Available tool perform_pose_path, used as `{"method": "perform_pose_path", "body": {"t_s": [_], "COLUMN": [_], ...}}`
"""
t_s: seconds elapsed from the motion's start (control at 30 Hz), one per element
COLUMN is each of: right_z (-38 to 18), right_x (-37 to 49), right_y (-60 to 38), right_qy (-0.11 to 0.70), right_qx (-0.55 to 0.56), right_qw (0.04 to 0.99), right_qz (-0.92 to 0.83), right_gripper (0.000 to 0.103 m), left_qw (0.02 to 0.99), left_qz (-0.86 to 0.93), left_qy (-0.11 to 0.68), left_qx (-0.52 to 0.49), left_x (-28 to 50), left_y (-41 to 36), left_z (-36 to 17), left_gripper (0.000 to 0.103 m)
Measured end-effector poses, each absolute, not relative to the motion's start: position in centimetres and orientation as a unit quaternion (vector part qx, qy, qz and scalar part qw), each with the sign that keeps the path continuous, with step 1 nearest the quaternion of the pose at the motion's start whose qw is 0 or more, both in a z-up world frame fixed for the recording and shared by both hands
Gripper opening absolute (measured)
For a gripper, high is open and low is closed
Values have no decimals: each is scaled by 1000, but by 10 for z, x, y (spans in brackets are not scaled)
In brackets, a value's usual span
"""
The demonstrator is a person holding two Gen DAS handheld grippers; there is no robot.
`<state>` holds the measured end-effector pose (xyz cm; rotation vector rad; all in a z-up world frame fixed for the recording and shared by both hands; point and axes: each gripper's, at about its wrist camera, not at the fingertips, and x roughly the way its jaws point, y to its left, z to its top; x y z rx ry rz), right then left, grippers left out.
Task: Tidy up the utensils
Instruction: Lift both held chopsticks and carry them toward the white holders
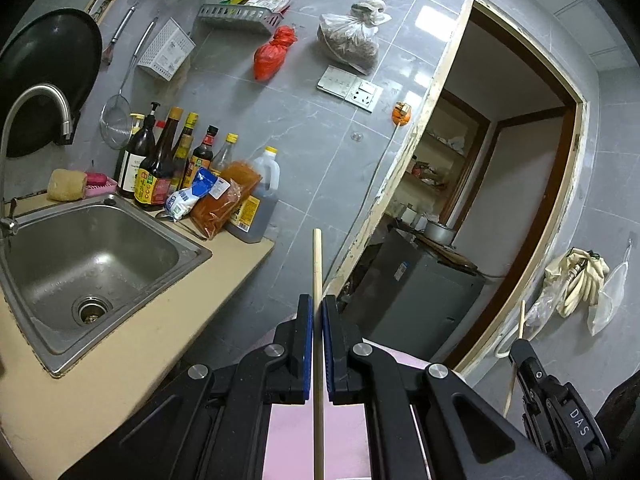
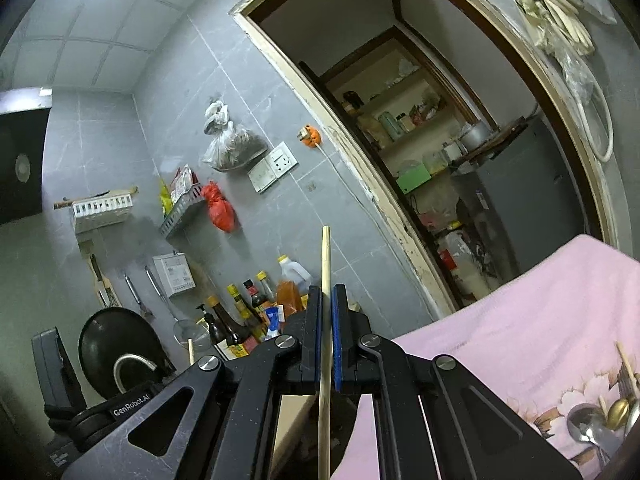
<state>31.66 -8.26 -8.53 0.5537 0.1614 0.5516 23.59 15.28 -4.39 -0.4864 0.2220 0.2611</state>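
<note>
In the left wrist view my left gripper (image 1: 318, 304) is shut on a pale wooden chopstick (image 1: 317, 256), which runs straight up between the blue pads and points at the grey tiled wall beside the counter's end. My right gripper (image 1: 520, 348) shows at the lower right, holding a second chopstick (image 1: 521, 320). In the right wrist view the right gripper (image 2: 327, 294) is shut on that chopstick (image 2: 326, 256), its tip aimed toward the door frame. The left chopstick's tip (image 2: 191, 350) pokes up at the lower left. Metal and gold spoons (image 2: 600, 424) lie on a pink cloth (image 2: 520, 312).
A steel sink (image 1: 100, 240) sits in the beige counter (image 1: 160, 340) at left, with sauce bottles (image 1: 160, 168) and an oil jug (image 1: 262, 196) behind it. A white holder (image 1: 168, 50), a strainer and a black wok (image 1: 44, 72) hang on the wall. An open doorway (image 1: 500, 200) lies right.
</note>
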Motion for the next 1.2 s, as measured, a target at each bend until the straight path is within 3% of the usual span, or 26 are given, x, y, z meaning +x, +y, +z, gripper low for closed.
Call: {"method": "perform_pose_path", "body": {"t_s": [0.73, 1.2], "right_z": [-95, -109], "right_x": [302, 301], "right_y": [-88, -85], "right_qy": [70, 134], "right_qx": [253, 232], "right_qw": [937, 929], "right_qz": [229, 256], "right_gripper": [4, 6], "left_qw": [967, 964], "left_qz": [127, 86], "left_qy": [106, 177], "left_qx": [-194, -181], "left_x": [223, 221], "left_y": [136, 134], "left_z": [-57, -65], "left_gripper": [5, 5]}}
